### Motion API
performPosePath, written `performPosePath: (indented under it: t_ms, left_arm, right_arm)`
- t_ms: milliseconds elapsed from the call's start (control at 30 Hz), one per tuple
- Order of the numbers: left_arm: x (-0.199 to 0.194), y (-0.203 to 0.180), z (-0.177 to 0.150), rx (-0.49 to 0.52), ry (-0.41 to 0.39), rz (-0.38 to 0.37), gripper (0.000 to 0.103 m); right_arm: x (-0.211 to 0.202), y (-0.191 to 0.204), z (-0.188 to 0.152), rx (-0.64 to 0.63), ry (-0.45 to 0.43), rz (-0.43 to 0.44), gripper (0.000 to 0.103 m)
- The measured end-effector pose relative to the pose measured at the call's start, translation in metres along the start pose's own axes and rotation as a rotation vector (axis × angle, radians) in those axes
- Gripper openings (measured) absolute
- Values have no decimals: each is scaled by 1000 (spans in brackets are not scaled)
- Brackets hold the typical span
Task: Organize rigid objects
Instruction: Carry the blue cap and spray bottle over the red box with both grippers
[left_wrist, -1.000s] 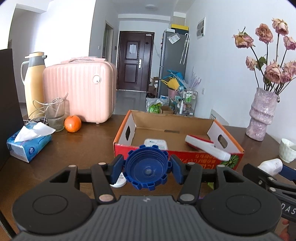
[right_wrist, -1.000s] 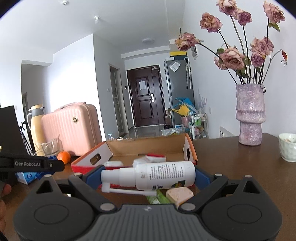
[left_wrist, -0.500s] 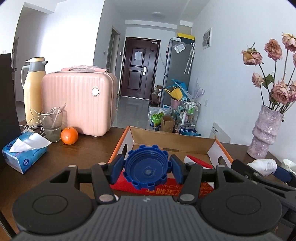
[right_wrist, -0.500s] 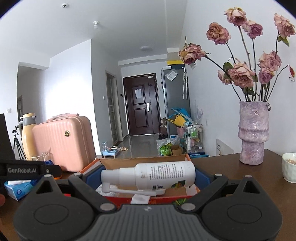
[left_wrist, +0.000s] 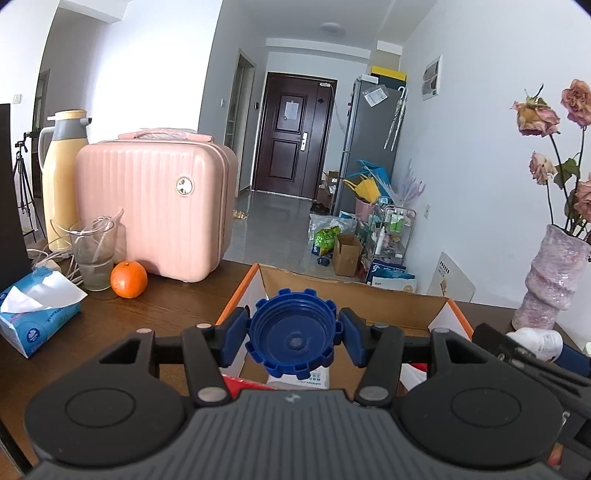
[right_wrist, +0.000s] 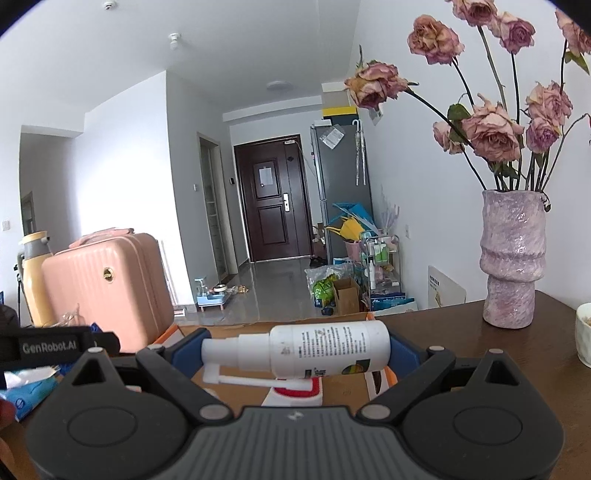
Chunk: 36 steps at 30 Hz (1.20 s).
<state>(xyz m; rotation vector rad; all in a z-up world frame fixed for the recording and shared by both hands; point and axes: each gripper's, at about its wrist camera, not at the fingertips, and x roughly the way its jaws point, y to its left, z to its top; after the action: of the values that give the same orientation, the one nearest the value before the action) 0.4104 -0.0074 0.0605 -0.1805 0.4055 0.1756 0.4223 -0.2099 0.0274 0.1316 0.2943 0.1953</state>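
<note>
The blue cap (left_wrist: 293, 336), pinched at its ribbed rim by the left gripper (left_wrist: 293, 338), hangs over the near end of the cardboard box (left_wrist: 351, 295). The white spray bottle (right_wrist: 306, 349), clamped lengthwise end to end by the right gripper (right_wrist: 295, 350), hangs over the same box, above a red-and-white item (right_wrist: 297, 389). Risks: the round cap may roll once dropped; the bottle's thin nozzle arm may snag a pad on release; both tools crowd one opening and could collide. Clearance above the box floor cannot be judged, probably small. The vase (right_wrist: 513, 258) stands nearby, right.
</note>
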Motion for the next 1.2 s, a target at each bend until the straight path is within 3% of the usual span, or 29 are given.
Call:
performPosePath:
  t_ms: [1200]
  left_arm:
    - [99, -9, 11, 36, 113, 55, 56]
  right_arm:
    - [110, -4, 13, 15, 171, -40, 98]
